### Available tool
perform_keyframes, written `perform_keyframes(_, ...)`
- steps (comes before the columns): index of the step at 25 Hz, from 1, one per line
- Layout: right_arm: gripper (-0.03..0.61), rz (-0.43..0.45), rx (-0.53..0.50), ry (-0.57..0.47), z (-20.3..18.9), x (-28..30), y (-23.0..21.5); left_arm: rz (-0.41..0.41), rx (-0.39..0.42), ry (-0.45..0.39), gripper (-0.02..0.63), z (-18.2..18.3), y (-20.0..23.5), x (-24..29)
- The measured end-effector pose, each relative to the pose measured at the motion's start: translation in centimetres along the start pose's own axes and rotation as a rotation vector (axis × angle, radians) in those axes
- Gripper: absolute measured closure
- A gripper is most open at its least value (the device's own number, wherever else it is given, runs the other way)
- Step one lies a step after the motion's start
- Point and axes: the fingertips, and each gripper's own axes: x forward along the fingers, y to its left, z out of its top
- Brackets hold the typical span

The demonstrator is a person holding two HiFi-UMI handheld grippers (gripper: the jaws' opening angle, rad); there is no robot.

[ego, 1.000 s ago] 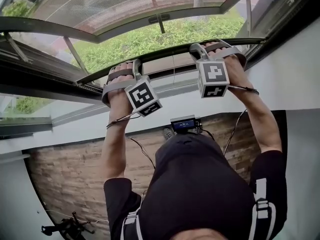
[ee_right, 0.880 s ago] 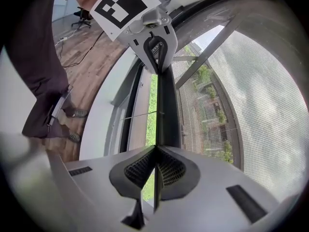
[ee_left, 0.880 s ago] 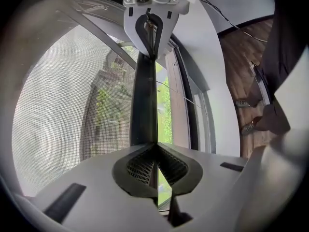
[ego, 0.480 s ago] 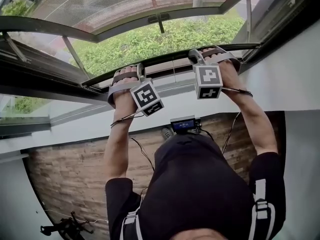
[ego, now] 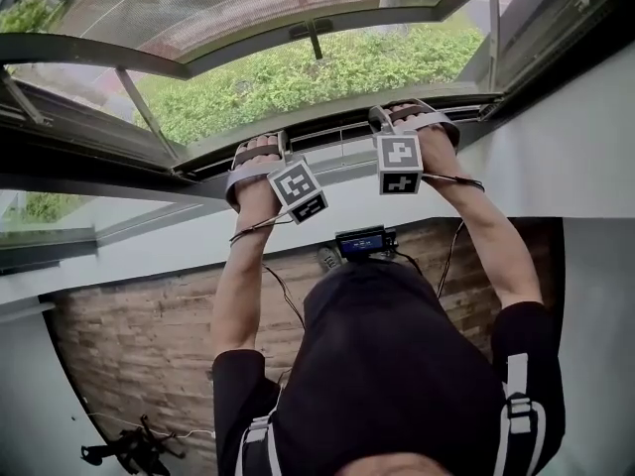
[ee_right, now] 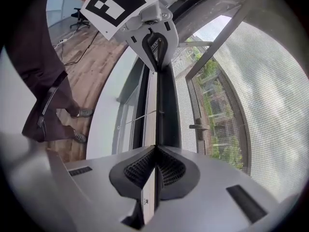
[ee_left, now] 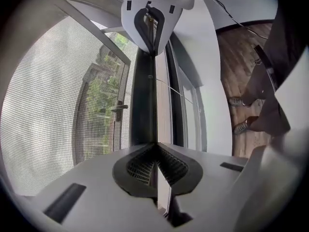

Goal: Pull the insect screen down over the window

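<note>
The insect screen's dark pull bar (ego: 337, 122) runs across the window opening, with grey mesh (ee_left: 58, 105) stretched behind it. My left gripper (ego: 260, 159) is shut on a thin flange of the bar (ee_left: 144, 95) near its left part. My right gripper (ego: 402, 122) is shut on the same flange further right. In the left gripper view the jaws (ee_left: 155, 149) meet on the strip, and the right gripper (ee_left: 150, 13) shows further along the bar. The right gripper view mirrors this: its jaws (ee_right: 155, 151) pinch the strip, the bar (ee_right: 166, 105) runs ahead and the mesh (ee_right: 260, 105) lies to its right.
A window handle (ego: 313, 33) on the outer sash shows beyond the screen, with greenery outside. The white sill (ego: 149, 251) lies below the bar. Cables run down from both grippers, and a small device (ego: 362, 241) sits on the wooden floor (ego: 139, 345).
Both grippers and the bar they hold have moved up the picture, away from me and closer to the window's lower frame.
</note>
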Motion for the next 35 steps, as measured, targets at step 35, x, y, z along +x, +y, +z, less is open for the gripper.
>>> perform_keyframes(35, 0.56, 0.4, 0.039, 0.086, -1.4, 7.1, 6.9, -0.272, -0.023, 0.041, 0.598, 0.3, -7.4, 6.8)
